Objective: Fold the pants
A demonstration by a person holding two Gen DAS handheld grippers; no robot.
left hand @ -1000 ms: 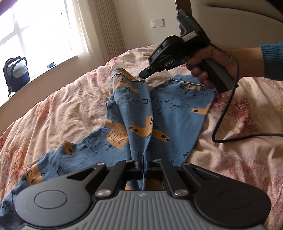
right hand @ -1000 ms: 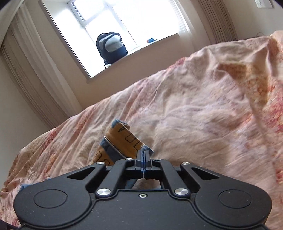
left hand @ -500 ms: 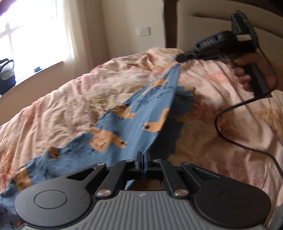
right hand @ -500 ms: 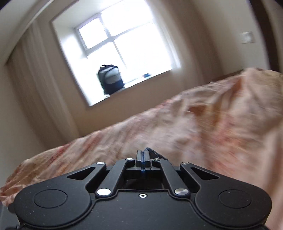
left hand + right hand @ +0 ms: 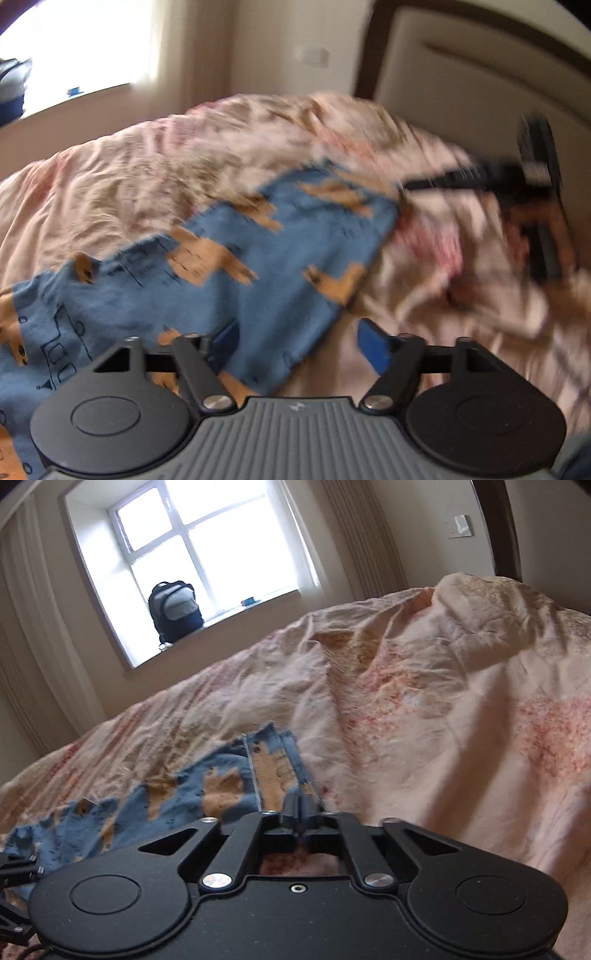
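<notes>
Blue pants (image 5: 258,280) with orange animal prints lie stretched across the pink floral bedspread (image 5: 147,177). My left gripper (image 5: 299,347) is open, its blue pads wide apart over the near edge of the pants. My right gripper (image 5: 301,808) is shut on the far edge of the pants (image 5: 273,771), low over the bed. It shows blurred at the right of the left wrist view (image 5: 406,184), pinching the far corner.
A headboard (image 5: 461,74) stands behind the bed at the right. A window with a dark backpack (image 5: 175,609) on its sill is across the room. The bedspread is rumpled into ridges (image 5: 424,635).
My left gripper has opened and let go of the pants. My right gripper has pulled its edge away to the right and down toward the bed, and the pants have spread flatter.
</notes>
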